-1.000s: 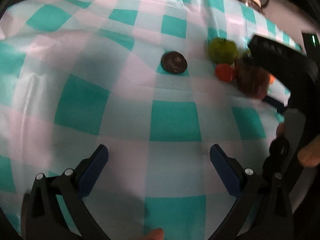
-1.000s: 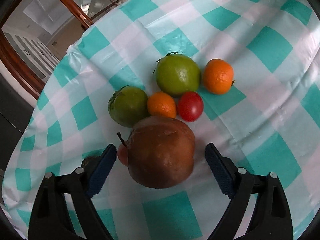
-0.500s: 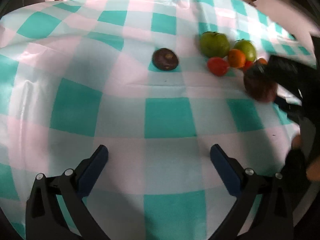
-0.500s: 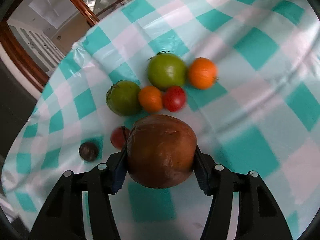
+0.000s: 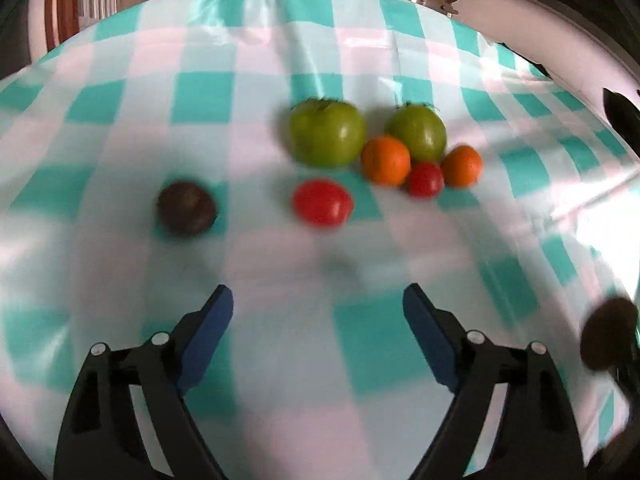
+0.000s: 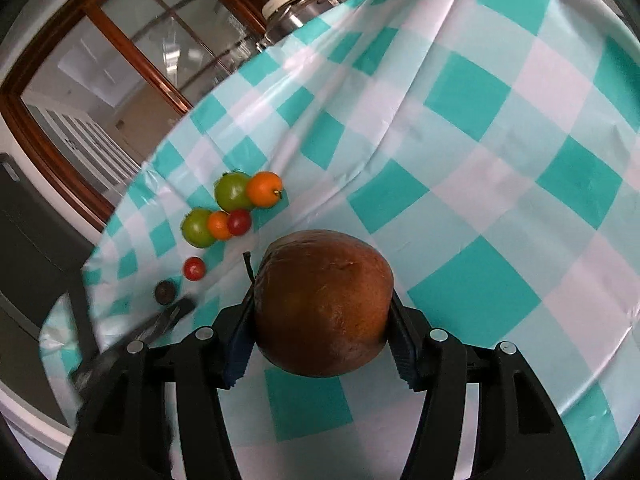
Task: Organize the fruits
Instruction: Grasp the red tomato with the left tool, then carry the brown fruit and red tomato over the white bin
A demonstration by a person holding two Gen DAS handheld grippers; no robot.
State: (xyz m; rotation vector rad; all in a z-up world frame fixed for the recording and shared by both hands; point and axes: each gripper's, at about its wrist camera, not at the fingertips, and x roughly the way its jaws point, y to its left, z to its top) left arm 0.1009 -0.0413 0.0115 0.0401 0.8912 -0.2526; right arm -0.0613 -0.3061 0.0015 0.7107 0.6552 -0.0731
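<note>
- The right gripper (image 6: 322,338) has its two blue pads pressed on either flank of the large brown fruit (image 6: 323,304), which fills the gap between them; it is about half-way closed and carries the fruit clear above the checked tablecloth (image 6: 480,128).
- The brown fruit's stalk points toward 10 o'clock in the right wrist view; its body is nearly round, a little wider across the pads than deep.
- From the held fruit, the cluster lies at about 10 to 11 o'clock and well apart: two green tomatoes (image 6: 234,191), two oranges (image 6: 264,189) and a small red tomato (image 6: 239,222) touching one another.
- A lone red tomato (image 6: 194,268) and a small dark fruit (image 6: 165,291) trail from the cluster toward 8 o'clock, each apart from its neighbours.
- The left gripper (image 5: 318,334) holds nothing; its jaws are closing, with only bare cloth between them.
- In the left wrist view the lone red tomato (image 5: 322,202) sits at 12 o'clock, straight ahead of the jaws but apart from them; the dark fruit (image 5: 187,213) is at 11 o'clock, and the cluster's nearer green tomato (image 5: 327,132) lies beyond at 12.
- Judgement: the left gripper is the nearer one to the two strays, while the right must find a spot for its load on the open cloth at 1 to 3 o'clock.
- The view is blurred, so the dark fruit's kind cannot be told.
</note>
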